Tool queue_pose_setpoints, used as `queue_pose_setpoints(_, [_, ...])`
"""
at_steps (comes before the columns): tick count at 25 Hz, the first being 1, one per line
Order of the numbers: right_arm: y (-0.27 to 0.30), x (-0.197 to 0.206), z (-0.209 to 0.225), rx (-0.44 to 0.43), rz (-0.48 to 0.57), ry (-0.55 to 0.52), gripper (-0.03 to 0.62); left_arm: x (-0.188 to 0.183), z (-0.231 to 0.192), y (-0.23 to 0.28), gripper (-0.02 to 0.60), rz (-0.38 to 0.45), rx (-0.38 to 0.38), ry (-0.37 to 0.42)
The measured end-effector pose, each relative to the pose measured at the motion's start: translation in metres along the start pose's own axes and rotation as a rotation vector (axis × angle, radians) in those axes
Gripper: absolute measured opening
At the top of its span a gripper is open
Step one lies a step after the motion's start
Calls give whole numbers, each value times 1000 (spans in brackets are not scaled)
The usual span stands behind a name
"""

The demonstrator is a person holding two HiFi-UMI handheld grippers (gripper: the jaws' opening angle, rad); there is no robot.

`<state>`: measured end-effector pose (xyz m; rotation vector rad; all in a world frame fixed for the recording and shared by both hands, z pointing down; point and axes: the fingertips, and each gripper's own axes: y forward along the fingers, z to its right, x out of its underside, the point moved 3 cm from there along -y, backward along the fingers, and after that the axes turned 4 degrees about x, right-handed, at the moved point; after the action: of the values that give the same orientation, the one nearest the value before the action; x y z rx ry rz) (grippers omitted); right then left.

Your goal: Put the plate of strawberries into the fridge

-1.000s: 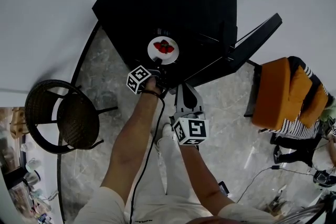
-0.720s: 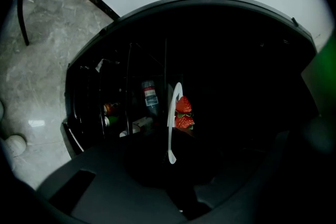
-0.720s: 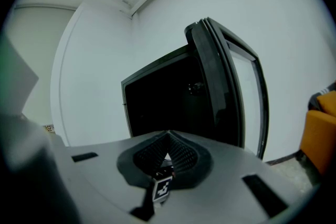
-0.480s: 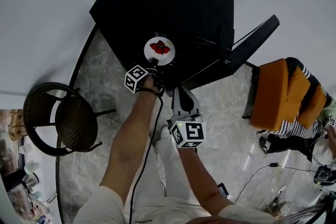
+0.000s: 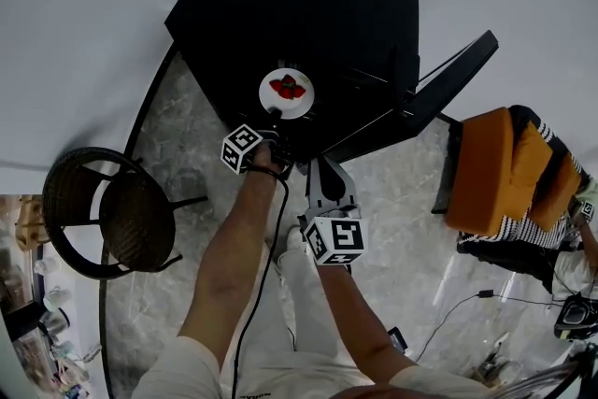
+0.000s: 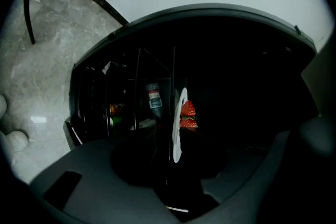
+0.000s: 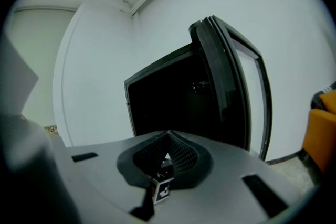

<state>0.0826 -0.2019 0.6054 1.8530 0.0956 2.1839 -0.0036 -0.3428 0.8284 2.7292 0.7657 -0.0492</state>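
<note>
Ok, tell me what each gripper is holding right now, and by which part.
Nothing is gripped. The left gripper has just been opening, rim of the plate between its jaws; the right gripper is shut, empty.

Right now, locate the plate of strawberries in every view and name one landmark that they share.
Head view: plate of strawberries at upper centre, against the black fridge.
Left gripper view: plate of strawberries at centre, seen edge-on, berries on its right side.
Right gripper view: not in it.
Shared landmark: the black fridge, which shows in all three views.
</note>
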Motion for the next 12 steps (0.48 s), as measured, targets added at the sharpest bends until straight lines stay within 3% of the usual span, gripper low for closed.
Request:
queue_pose_setpoints(4, [2, -2, -2, -3, 5, 3, 12, 2, 6, -17, 135, 24, 57, -29])
queue_pose_setpoints(9, [4, -3, -3, 4, 1, 6, 12, 8, 13, -30, 127, 24, 73, -40])
queue_pose_setpoints(12, [4, -3, -2, 3, -1, 8, 12, 13, 20, -38, 33, 13, 81, -28])
